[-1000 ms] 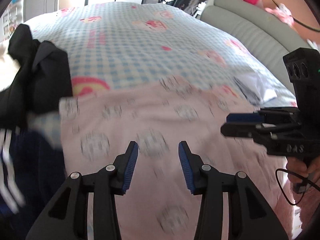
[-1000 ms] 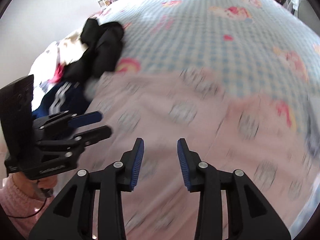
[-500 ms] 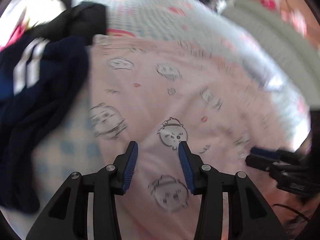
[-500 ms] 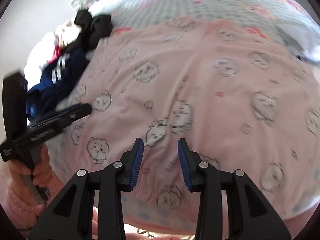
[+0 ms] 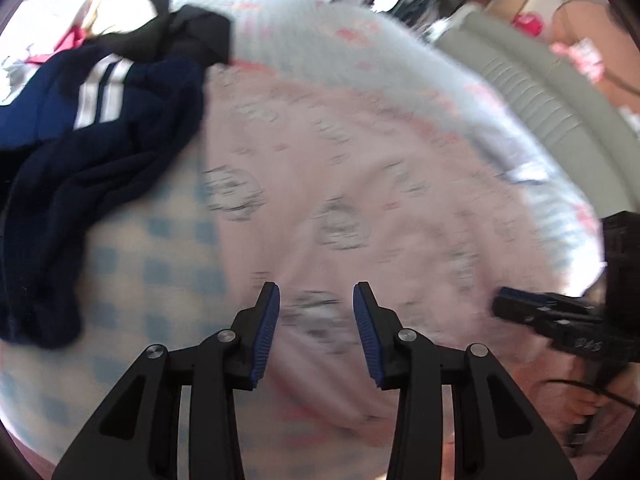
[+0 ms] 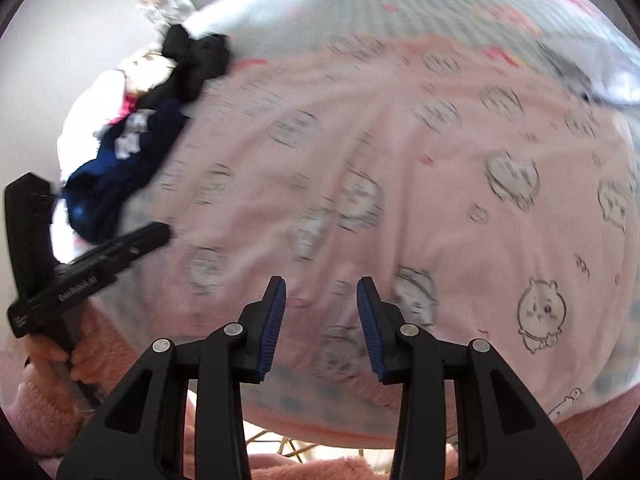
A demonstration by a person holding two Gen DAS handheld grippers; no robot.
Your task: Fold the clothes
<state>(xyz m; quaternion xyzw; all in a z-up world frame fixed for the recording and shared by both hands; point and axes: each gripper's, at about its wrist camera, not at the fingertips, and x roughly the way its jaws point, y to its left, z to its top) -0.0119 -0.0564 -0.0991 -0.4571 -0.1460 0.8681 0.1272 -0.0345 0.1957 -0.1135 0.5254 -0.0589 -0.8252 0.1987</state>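
A pink garment printed with small cartoon faces (image 5: 360,184) lies spread flat across the blue-and-white checked bedsheet (image 5: 152,280), filling the middle of both wrist views, blurred in places. The left gripper (image 5: 316,316) points down over the near part of this cloth, its blue-padded jaws standing apart with only the fabric's surface seen beyond the gap and nothing pinched; the jaws have just been closing a little. The right gripper (image 6: 321,312) points down over the cloth near its near hem, jaws likewise parted and empty, the pink fabric showing between them but not clamped. In the left wrist view the right gripper shows at about 3 o'clock, over the garment's edge; in the right wrist view the left gripper appears at about 9 o'clock, held by a hand (image 6: 60,354) in a fluffy pink sleeve (image 6: 36,412). A crumpled navy garment with white stripes (image 5: 92,132) lies beside the pink one at 10 o'clock in the left view, its edge touching the pink cloth. A black garment (image 5: 188,36) sits just beyond it at 11 o'clock, with pale clothing (image 5: 116,8) heaped behind. A grey padded headboard (image 5: 536,92) curves along at 2 o'clock.
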